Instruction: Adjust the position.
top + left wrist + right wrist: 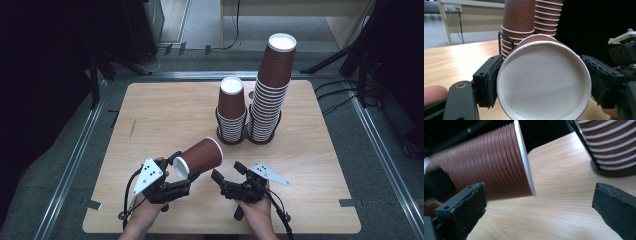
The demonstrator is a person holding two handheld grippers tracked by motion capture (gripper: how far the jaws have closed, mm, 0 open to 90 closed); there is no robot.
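At the near edge of the desk [150, 107], the person's 2 forearms come in side by side, each hand wrapped around a gripper body with the jaws pointing away toward the far edge. The left hand [145, 210] sits toward the near left corner, its grey three-cornered plate tipped up on the outer side. The left gripper [182, 170] is clamped on a brown ribbed paper cup [200, 156]: in the left gripper view the 2 black pads press against opposite sides of the cup's white rim [544, 80], with the open mouth facing the camera. The cup lies tilted on its side above the desk, its base aimed toward the far right, and from the high view it looks clear of the wood. Just beside it, the right hand [257, 210] holds the right gripper [227, 171] level, near the middle of the near edge. Its jaws stand wide apart with nothing between them; in the right gripper view the pads frame bare wood, and the held cup is close by at the left. Farther off, toward the middle of the far edge, 2 stacks of the same cups stand upright in dark ring holders: a short stack [231, 112], and touching it on the right a tall stack [270, 90].
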